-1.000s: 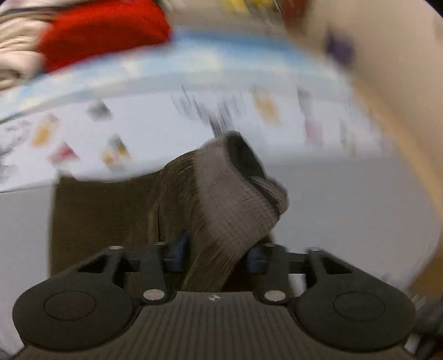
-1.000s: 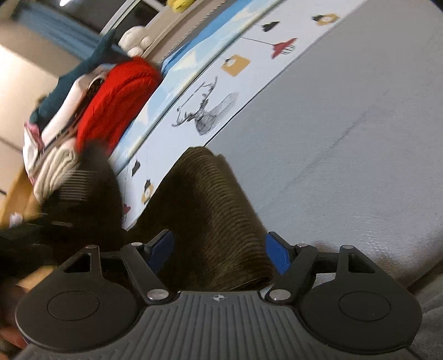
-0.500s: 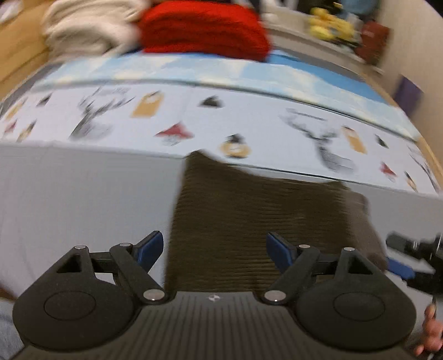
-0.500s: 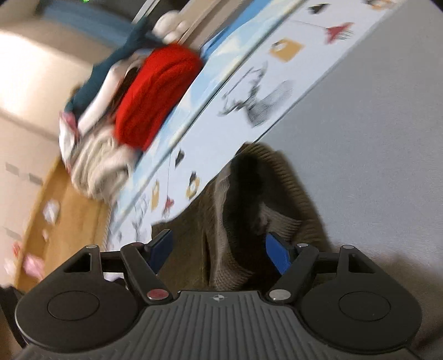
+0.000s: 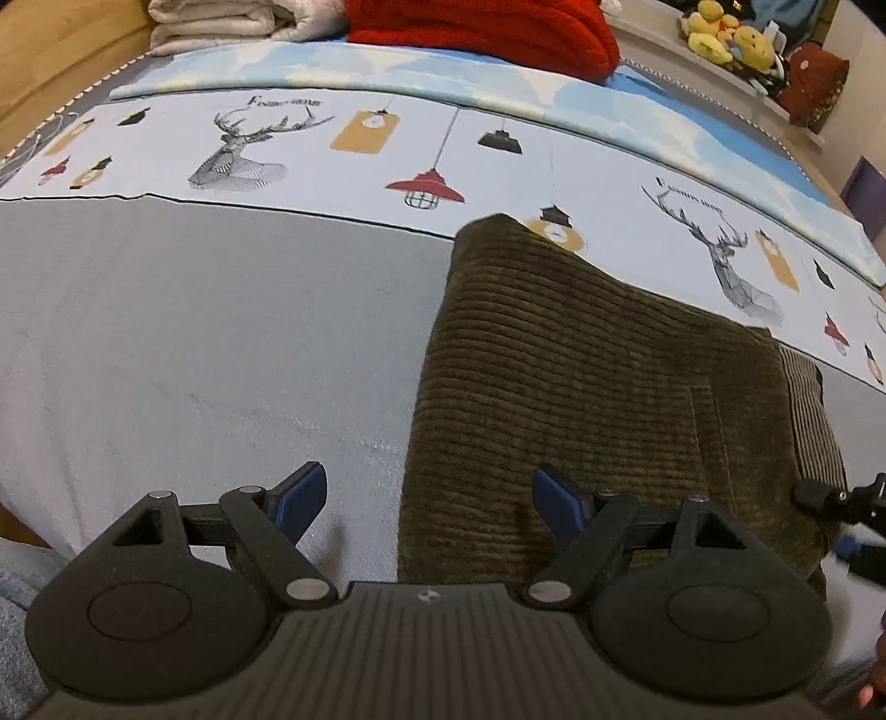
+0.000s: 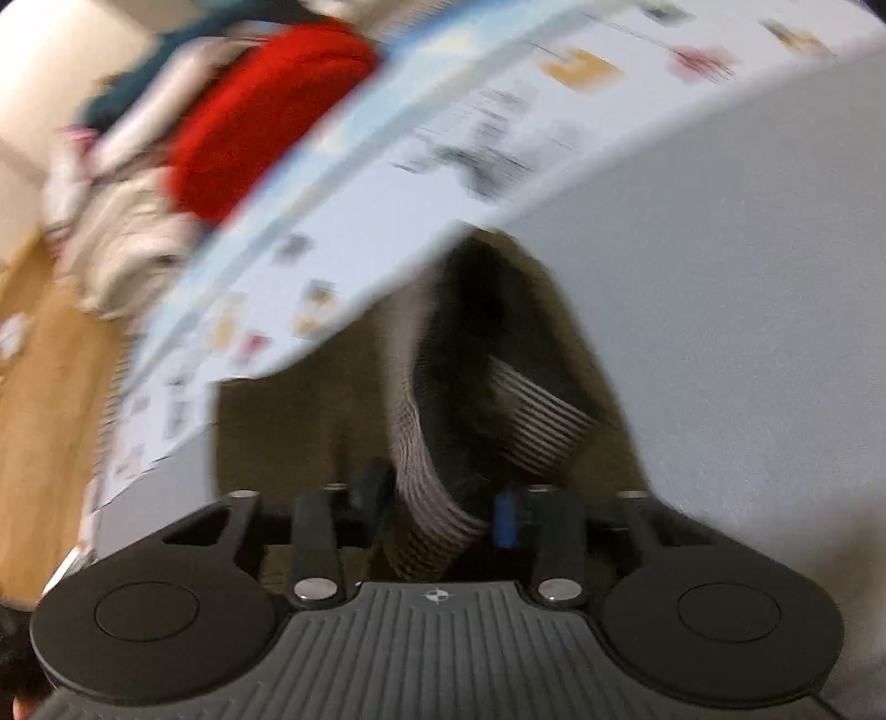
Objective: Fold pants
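My left gripper (image 5: pixel 425 501) has a black ribbed body with a small crosshair mark at its front edge, two round black discs at the sides, silver screw heads on black linkage arms, and blue fingertips (image 5: pixel 299 493). My right gripper (image 6: pixel 443 512) is built the same: ribbed grey-black housing, silver screws, blue pads (image 6: pixel 505 520).

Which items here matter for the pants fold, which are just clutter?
In play:
- olive-brown corduroy pants
- right gripper, shut on their ribbed waistband
- left gripper, open

Lying about:
- red knitted blanket
- cream folded bedding
- yellow plush toys
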Action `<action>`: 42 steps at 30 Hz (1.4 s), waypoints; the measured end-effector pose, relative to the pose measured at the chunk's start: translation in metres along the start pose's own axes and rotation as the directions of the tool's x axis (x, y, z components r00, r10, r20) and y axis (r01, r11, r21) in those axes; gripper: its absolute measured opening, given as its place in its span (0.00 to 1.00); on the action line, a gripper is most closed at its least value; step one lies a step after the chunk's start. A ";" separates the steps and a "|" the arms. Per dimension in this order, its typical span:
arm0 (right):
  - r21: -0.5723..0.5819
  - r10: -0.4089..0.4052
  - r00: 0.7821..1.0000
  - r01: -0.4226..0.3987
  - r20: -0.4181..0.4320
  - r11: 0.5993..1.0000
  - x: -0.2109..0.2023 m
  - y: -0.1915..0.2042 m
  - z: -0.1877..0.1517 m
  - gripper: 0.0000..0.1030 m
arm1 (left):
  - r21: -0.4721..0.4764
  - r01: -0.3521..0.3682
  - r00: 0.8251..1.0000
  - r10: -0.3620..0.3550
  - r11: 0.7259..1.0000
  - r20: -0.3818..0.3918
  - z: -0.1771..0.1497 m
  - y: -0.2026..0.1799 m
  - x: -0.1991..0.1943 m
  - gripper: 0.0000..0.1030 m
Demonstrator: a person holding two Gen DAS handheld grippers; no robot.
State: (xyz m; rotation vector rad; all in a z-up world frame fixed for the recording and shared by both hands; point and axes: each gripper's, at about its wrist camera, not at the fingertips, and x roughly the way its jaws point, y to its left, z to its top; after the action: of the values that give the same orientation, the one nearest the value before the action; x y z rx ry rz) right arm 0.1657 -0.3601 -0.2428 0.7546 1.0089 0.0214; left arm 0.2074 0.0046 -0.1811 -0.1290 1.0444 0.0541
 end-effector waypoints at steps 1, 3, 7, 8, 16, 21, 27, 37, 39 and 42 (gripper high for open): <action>0.031 0.006 1.000 -0.005 -0.003 1.000 0.002 -0.007 0.000 0.62 | -0.006 0.003 1.000 -0.003 1.000 0.000 0.001 0.002 0.001 0.83; 0.072 0.029 1.000 -0.030 0.009 0.997 0.007 -0.010 0.005 0.62 | -0.017 0.002 1.000 -0.002 1.000 -0.001 0.003 0.005 0.003 0.83; 0.139 0.057 0.998 -0.061 0.039 0.988 0.018 -0.015 0.014 0.57 | -0.014 -0.029 1.000 0.029 0.999 0.004 0.004 0.013 0.003 0.83; 0.122 0.057 0.997 -0.062 0.046 0.991 0.018 -0.014 0.013 0.39 | -0.017 -0.040 0.999 0.040 0.999 0.008 0.004 0.016 0.002 0.83; -0.001 0.095 0.980 -0.096 0.174 0.995 -0.023 -0.016 0.004 0.29 | -0.001 -0.055 0.998 0.055 0.999 0.009 0.003 0.016 0.005 0.83; 0.018 -0.036 0.990 0.034 0.134 0.999 -0.010 -0.022 0.009 0.53 | 0.098 -0.077 0.997 0.076 0.992 0.014 -0.012 0.002 0.011 0.83; -0.046 0.094 0.970 -0.086 0.224 0.995 -0.059 -0.022 0.004 0.38 | 0.231 -0.080 0.995 0.065 0.970 0.072 -0.026 -0.013 0.000 0.85; -0.437 -0.069 0.992 0.110 0.109 0.893 -0.028 0.011 -0.030 0.14 | 0.356 -0.197 0.977 0.151 0.913 0.153 -0.038 -0.029 0.014 0.97; -0.430 -0.033 0.994 0.076 0.108 0.900 -0.039 0.011 -0.032 0.22 | 0.328 -0.133 0.985 0.088 0.935 0.148 -0.035 -0.024 0.000 0.97; -0.541 -0.066 0.997 0.070 0.027 0.838 -0.028 0.014 -0.048 0.34 | 0.319 -0.082 0.987 0.032 0.944 0.159 -0.039 -0.026 -0.009 1.00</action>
State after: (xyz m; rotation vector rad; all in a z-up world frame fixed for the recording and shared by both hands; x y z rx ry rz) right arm 0.1179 -0.3328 -0.2279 0.1944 0.9575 0.2353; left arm 0.1725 -0.0261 -0.1901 0.2030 0.8916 -0.0555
